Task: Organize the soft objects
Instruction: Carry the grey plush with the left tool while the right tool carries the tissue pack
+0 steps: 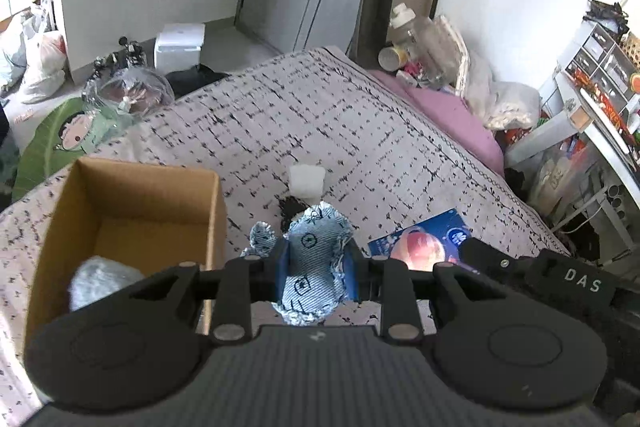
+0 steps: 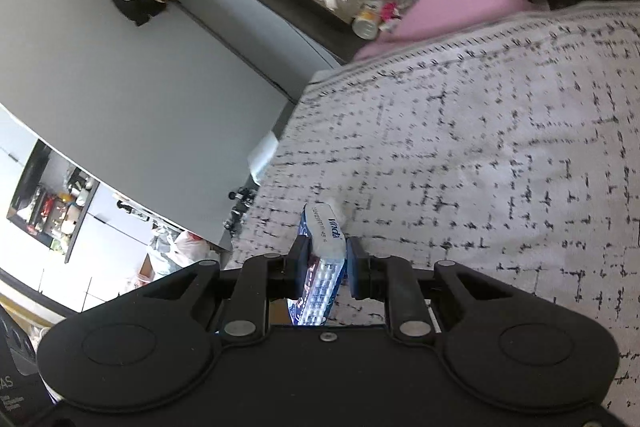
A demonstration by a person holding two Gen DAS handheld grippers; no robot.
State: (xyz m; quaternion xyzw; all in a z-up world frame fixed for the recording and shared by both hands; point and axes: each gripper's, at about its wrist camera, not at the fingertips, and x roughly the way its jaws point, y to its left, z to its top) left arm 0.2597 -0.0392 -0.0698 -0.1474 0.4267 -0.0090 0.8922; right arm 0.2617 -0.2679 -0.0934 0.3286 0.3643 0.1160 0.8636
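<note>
Denim fish toy pinched between left gripper jaws; Vinda tissue pack clamped in right gripper. Cardboard box left of left jaws: carry over rim, release low, avoid snagging frayed edges.

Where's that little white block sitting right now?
In the left wrist view, the white block lies mid-bedspread, right of the cardboard box, just beyond the gripped denim toy.

Bed wore a black-flecked cover. Cardboard box sat on it; white block and blue packet lay right of the box.
</note>
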